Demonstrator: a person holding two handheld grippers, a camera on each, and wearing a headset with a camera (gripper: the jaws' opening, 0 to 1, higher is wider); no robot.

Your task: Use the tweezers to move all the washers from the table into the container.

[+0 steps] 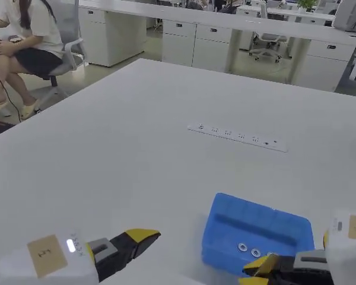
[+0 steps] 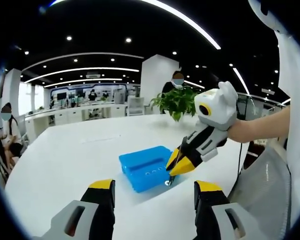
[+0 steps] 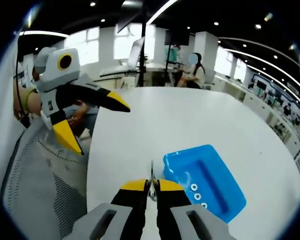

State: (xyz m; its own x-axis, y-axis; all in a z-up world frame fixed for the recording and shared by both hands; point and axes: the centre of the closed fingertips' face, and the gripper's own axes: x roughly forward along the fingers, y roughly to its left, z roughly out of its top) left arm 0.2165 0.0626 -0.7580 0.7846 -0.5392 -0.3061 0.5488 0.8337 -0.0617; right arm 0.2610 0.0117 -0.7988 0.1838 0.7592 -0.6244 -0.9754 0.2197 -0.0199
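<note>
Head view: a white table [image 1: 136,148] carries a blue container [image 1: 267,222] with washers [image 1: 242,247] in it. The left gripper [image 1: 148,240] enters at the lower left and the right gripper [image 1: 252,270] at the lower right.
Container: a shallow open rectangular tray lying flat near the table's near edge, between the two grippers.
Washers: small silver rings on the container's floor. Three lie in a short row in the right gripper view. Two show in the head view, just beside the right gripper's yellow tips.
Right gripper jaws: pressed together, pinching the tweezers [image 3: 151,172] between the yellow tips.
Tweezers: a thin metal pair running straight forward out of the jaws. Their points lie just beside the container's near corner, outside its wall and low over the table. Whether they hold a washer is too small to tell.
Left gripper jaws: spread wide, held above the table and apart from the container.
Left gripper view: the container lies ahead of the spread jaws, roughly centred between them. The right gripper comes in from the right, angled down toward the container's corner.
Strip of sockets [image 1: 237,136]: lies on the table well beyond the container.
Background: a person sits on an office chair [image 1: 68,35] past the table's far left edge, with white desks behind.
</note>
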